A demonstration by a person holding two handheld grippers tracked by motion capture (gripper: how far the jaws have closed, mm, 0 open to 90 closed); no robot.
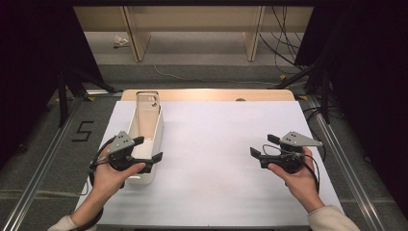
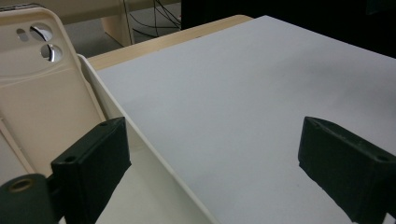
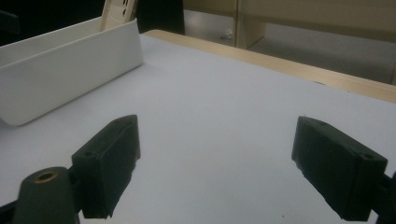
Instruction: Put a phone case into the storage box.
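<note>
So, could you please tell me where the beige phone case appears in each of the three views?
High view: phone case stands at the far end of the white bin, left of centre.
Left gripper view: top left, camera holes up.
Right gripper view: a sliver at the top left.
Shared landmark: the white bin.

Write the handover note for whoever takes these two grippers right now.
Left hand-held gripper: open, empty, jaws straddling the right wall of the long white plastic bin.
Right hand-held gripper: open, empty, above bare white table.
Cream phone case with camera cutouts leans upright at the bin's far end.
Done: nothing gripped.
Left: probably grasping the case or the bin.
</note>
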